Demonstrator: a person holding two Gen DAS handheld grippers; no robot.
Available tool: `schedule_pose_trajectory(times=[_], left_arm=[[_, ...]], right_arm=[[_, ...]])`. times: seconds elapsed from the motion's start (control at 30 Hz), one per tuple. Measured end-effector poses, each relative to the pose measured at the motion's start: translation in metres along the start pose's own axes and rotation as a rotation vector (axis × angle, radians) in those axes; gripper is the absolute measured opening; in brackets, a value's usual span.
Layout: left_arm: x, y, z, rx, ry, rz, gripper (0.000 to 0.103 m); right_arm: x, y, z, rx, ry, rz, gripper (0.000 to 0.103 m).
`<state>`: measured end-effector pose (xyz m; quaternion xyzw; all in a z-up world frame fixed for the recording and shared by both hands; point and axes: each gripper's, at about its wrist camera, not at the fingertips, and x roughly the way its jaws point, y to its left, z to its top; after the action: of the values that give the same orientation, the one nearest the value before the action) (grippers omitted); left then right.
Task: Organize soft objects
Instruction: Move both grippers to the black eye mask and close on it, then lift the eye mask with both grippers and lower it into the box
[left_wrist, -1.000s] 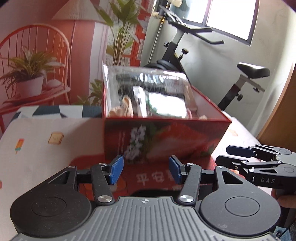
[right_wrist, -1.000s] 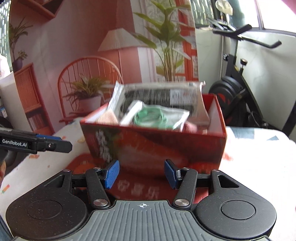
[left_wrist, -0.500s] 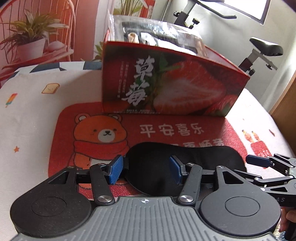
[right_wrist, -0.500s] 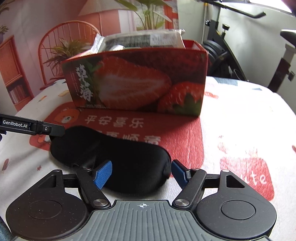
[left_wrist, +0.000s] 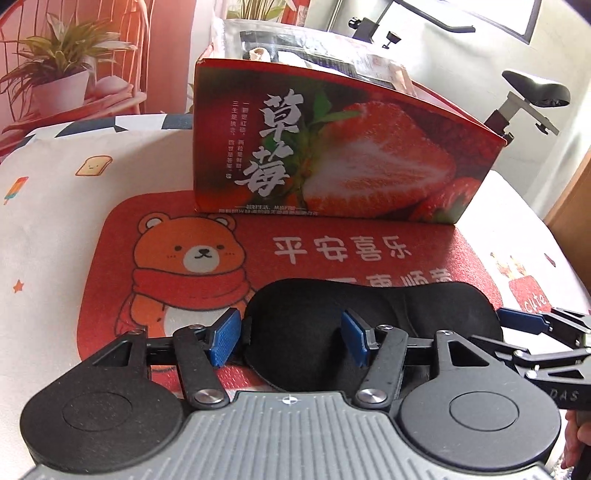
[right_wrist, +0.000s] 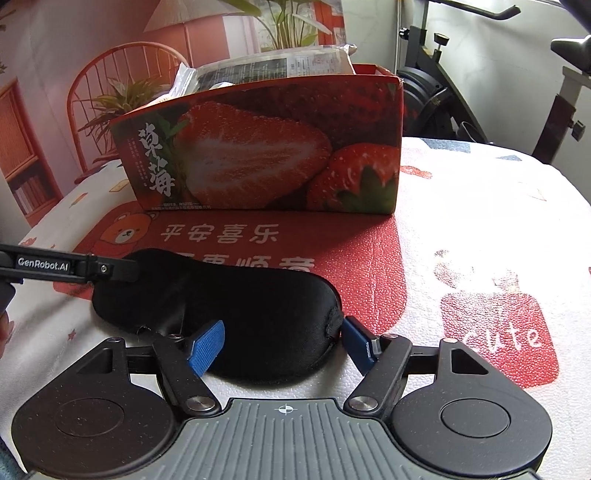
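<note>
A black sleep mask (left_wrist: 365, 314) lies flat on a red bear-print mat (left_wrist: 295, 254); it also shows in the right wrist view (right_wrist: 240, 314). My left gripper (left_wrist: 290, 341) is open, its blue pads straddling the mask's left end. My right gripper (right_wrist: 282, 345) is open, its pads either side of the mask's right end. A red strawberry box (left_wrist: 332, 147) stands behind the mat, holding several plastic-wrapped packets (right_wrist: 273, 66). The right gripper shows at the right edge of the left wrist view (left_wrist: 535, 325).
The table has a white cartoon-print cloth (right_wrist: 480, 206). An exercise bike (left_wrist: 532, 96) stands behind the table at right. A printed backdrop with chair and plants (right_wrist: 110, 96) stands at back left.
Both grippers have dropped from box height to the mat and moved in on the sleep mask. Each one's open pads now straddle an end of the mask.
</note>
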<state>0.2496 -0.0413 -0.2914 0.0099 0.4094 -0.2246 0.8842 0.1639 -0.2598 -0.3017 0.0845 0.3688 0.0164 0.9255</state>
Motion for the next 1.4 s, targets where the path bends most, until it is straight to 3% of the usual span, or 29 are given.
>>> schedule_pose_trajectory(times=[0.63, 0.93, 1.4], left_arm=[[-0.012, -0.01, -0.016, -0.051, -0.017, -0.011, 0.062], [-0.019, -0.006, -0.024, -0.132, -0.017, -0.07, 0.065], [-0.026, -0.011, -0.031, -0.169, -0.009, -0.088, 0.061]], right_arm=[[0.0, 0.0, 0.0, 0.009, -0.002, 0.016, 0.064], [0.0, 0.003, -0.001, 0.0, -0.001, 0.025, 0.06], [-0.001, 0.005, 0.001, 0.009, 0.009, 0.075, 0.054]])
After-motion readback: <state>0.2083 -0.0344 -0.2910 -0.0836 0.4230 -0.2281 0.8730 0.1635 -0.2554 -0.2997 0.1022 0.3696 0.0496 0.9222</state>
